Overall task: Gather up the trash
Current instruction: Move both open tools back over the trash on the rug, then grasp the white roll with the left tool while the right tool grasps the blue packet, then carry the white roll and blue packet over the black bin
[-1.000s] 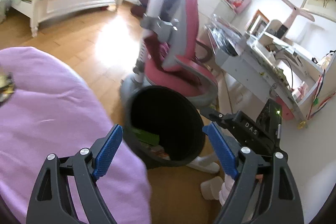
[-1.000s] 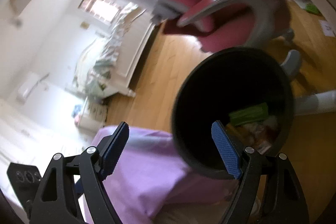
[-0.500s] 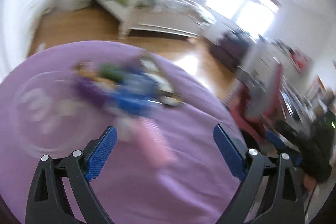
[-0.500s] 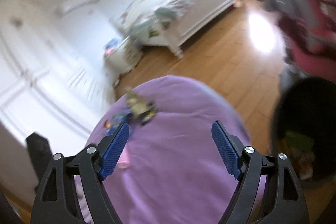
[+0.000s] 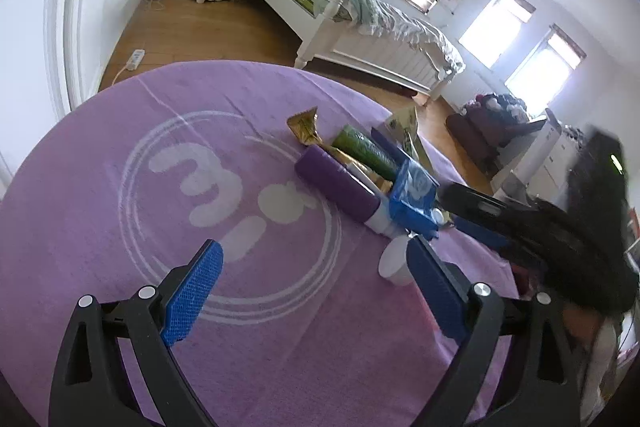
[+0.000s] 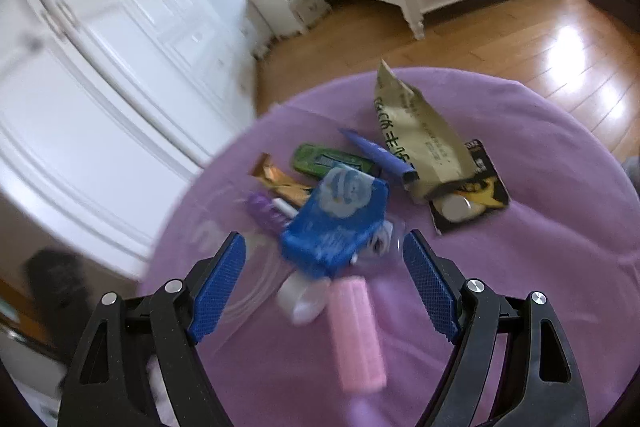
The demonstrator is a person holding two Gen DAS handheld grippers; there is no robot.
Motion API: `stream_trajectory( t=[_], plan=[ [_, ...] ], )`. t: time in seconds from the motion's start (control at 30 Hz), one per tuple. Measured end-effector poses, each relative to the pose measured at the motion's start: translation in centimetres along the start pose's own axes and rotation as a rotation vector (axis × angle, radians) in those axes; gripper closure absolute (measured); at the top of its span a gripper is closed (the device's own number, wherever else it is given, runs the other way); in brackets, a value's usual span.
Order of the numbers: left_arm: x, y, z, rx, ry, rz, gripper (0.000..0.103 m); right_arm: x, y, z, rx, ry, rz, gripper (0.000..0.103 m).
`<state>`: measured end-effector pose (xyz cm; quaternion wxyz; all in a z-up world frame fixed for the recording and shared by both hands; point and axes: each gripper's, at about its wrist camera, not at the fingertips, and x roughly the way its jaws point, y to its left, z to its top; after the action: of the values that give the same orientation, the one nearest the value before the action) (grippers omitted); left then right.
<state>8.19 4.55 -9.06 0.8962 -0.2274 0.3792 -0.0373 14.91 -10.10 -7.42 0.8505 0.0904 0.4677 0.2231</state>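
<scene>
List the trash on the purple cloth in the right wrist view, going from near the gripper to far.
Pink tube → white cap → blue box → green pack → beige pouch.

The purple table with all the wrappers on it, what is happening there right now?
A person holds two grippers over the table to collect trash. Both the left gripper and the right gripper are open and hold nothing. The right one hovers above a blue box, a pink tube and a white cap. Nothing is picked up yet.
</scene>
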Motion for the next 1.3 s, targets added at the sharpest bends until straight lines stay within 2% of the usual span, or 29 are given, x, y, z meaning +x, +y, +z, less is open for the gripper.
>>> stream_trajectory(
  t=[0.1,0.17,0.2,0.23,0.4,0.5,0.57,0.6,0.63,0.67,0.7,0.73,0.77,0.97,1.07,1.17,1.3],
  plan=[
    [0.2,-0.6,-0.1,0.046,-0.004,0.006,0.011,2.5,0.7,0.7,-0.020,0.047,-0.071,0.023],
    [0.2,-1.0,-0.3,0.082,-0.004,0.010,0.011,2.9,0.8,0.7,-0.033,0.033,-0.091,0.023],
    [0.3,-1.3,-0.3,0.104,-0.003,0.013,0.011,2.8,0.8,0.7,-0.040,0.023,-0.104,0.037],
    [0.3,-1.6,-0.3,0.122,-0.002,0.014,0.011,2.7,0.8,0.6,-0.043,0.023,-0.112,0.057],
    [0.9,-4.1,-0.6,0.229,0.017,-0.001,0.011,1.0,-1.1,-0.4,0.001,-0.003,-0.052,0.086],
    [1.9,-5.7,-0.9,0.296,0.035,-0.015,0.015,-1.8,-3.0,-1.3,0.053,-0.062,-0.007,0.087],
    [3.1,-6.2,-1.0,0.318,0.067,-0.001,0.035,-3.1,-4.0,-1.7,0.073,-0.091,0.012,0.087],
    [4.0,-6.3,-1.0,0.325,0.098,0.015,0.042,-3.9,-4.5,-2.2,0.080,-0.106,0.016,0.087],
    [4.6,-6.3,-1.1,0.324,0.120,0.024,0.054,-4.5,-4.8,-2.3,0.085,-0.117,0.023,0.087],
    [4.5,-6.4,-1.2,0.334,0.100,0.037,0.064,-5.0,-5.2,-2.6,0.091,-0.121,0.030,0.087],
    [4.5,-6.4,-1.3,0.348,0.113,0.059,0.068,-5.6,-5.6,-2.9,0.096,-0.125,0.038,0.087],
    [4.3,-6.3,-1.4,0.346,0.125,0.052,0.083,-6.3,-6.0,-3.3,0.103,-0.135,0.051,0.087],
    [4.3,-6.1,-1.4,0.327,0.140,0.029,0.086,-7.0,-6.4,-3.8,0.114,-0.146,0.063,0.087],
    [1.8,-4.4,-3.0,0.257,0.106,0.022,0.086,-10.4,-7.9,-6.1,0.173,-0.204,0.125,0.087],
    [1.2,-4.5,-2.6,0.228,0.081,0.005,0.086,-11.7,-8.7,-7.3,0.206,-0.228,0.157,0.087],
    [-0.4,-6.7,-1.9,0.252,0.052,-0.038,0.086,-12.9,-9.7,-8.1,0.228,-0.253,0.167,0.087],
    [-1.0,-11.5,-2.2,0.312,0.060,-0.130,0.086,-15.1,-11.9,-8.9,0.275,-0.305,0.156,0.087]
  ],
)
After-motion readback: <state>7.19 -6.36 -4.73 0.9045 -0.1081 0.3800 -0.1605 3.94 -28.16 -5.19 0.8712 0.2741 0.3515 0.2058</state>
